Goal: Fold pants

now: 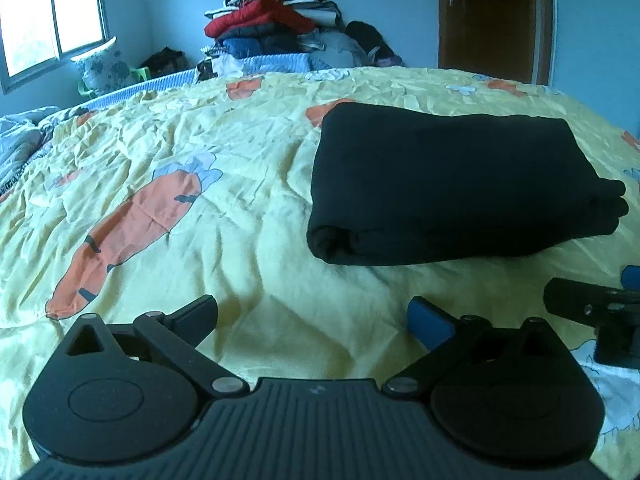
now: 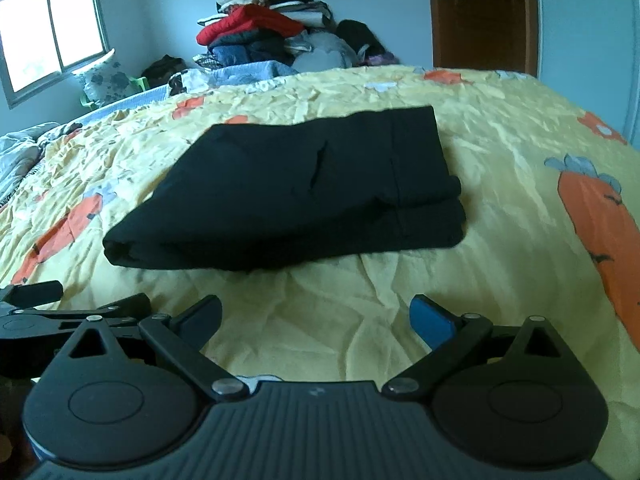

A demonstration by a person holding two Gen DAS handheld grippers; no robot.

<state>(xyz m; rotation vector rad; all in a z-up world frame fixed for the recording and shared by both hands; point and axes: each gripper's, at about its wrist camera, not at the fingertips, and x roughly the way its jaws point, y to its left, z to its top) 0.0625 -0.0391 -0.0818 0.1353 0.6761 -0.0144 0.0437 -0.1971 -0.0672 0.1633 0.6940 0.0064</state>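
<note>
Your left claw (image 1: 314,320) is spread wide and holds nothing, one black finger and one blue-padded finger hovering low over the yellow carrot-print bedsheet (image 1: 248,208). Your right claw (image 2: 316,320) is spread just as wide and is also empty, and it sits just beside the left one, each showing at the edge of the other's view. Just beyond both claws, clear of the fingers, lie the black pants (image 2: 304,192), folded into a thick rectangular bundle flat on the sheet, with the rolled fold edge facing you and stacked layers showing at the right end. From the left claw the bundle lies ahead and to the right. Past the far edge of the bed stands a pile of clothes (image 1: 276,20) topped by a red jacket (image 1: 256,18). A window (image 1: 52,16) is far left, and a brown door (image 1: 492,16) far right.
</note>
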